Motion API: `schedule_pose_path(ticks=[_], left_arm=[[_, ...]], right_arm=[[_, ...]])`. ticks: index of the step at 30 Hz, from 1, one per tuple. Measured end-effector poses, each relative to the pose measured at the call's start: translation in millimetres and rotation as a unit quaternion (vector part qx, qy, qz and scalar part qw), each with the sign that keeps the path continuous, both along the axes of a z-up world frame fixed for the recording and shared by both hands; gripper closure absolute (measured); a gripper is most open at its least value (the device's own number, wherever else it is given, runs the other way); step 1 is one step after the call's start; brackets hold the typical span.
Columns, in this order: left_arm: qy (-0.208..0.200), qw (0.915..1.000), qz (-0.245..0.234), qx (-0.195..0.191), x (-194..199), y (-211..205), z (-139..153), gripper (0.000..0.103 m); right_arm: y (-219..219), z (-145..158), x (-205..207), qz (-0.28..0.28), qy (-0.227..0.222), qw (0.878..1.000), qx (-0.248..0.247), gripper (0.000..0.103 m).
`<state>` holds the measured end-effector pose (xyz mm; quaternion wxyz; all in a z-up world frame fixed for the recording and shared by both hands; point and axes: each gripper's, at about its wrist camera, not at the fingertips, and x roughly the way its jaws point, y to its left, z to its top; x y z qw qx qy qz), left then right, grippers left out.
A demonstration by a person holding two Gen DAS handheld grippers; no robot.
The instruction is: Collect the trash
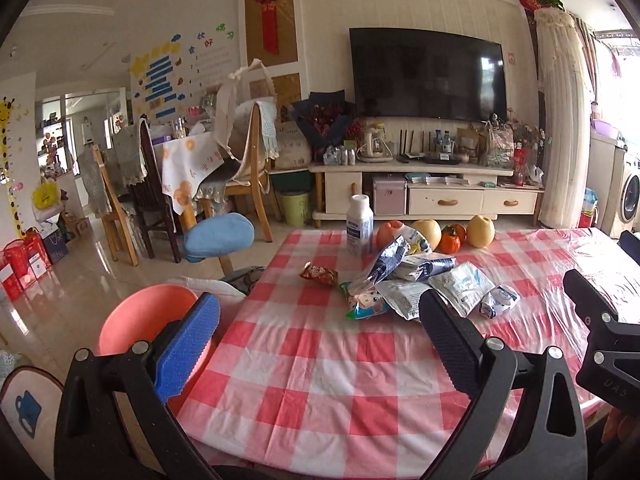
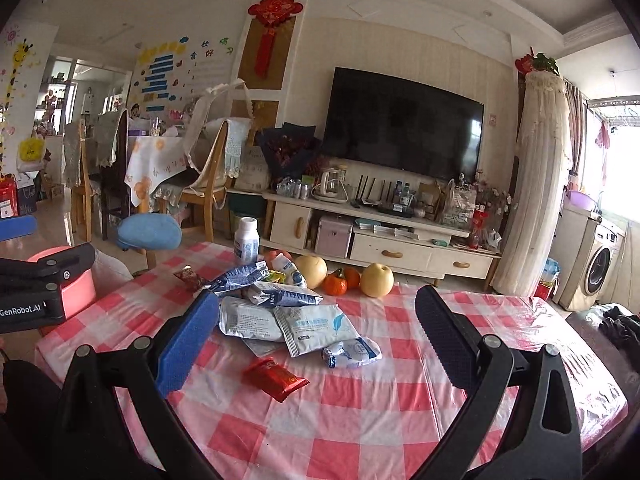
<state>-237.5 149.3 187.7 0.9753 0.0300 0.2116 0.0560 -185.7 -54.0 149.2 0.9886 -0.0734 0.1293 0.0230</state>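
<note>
A pile of empty white-and-blue wrappers point(image 1: 420, 280) lies mid-table on the red-and-white checked cloth point(image 1: 320, 380); it also shows in the right wrist view point(image 2: 280, 316). A brown snack wrapper point(image 1: 319, 273) lies left of the pile. A red wrapper point(image 2: 276, 378) and a crumpled white packet point(image 2: 352, 352) lie nearest the right gripper. A pink bin point(image 1: 140, 320) stands off the table's left edge. My left gripper point(image 1: 316, 340) is open and empty, short of the pile. My right gripper point(image 2: 316, 340) is open and empty above the red wrapper.
A white bottle point(image 1: 360, 224), pears point(image 1: 480, 230) and oranges point(image 1: 450, 238) stand at the table's far edge. A blue stool point(image 1: 220, 236), dining chairs point(image 1: 248, 160) and a TV cabinet point(image 1: 424, 192) stand beyond. The right gripper's body point(image 1: 600, 332) shows at right.
</note>
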Motion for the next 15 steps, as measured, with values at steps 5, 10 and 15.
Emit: schedule_pose_path(ticks=[5, 10, 15], left_arm=[[-0.012, 0.9999, 0.001, -0.002, -10.0, 1.2, 10.7, 0.005], [-0.017, 0.9998, 0.004, 0.001, -14.9, 0.0, 15.9, 0.005], [-0.023, 0.9997, 0.005, 0.004, -19.1, 0.6, 17.4, 0.005]], right_arm=[[-3.9, -0.6, -8.1, -0.006, -0.009, 1.0, 0.007, 0.004], [-9.6, 0.7, -15.3, -0.01, -0.025, 1.0, 0.009, 0.004], [-9.6, -1.4, -16.5, -0.005, -0.034, 0.999, 0.003, 0.004]])
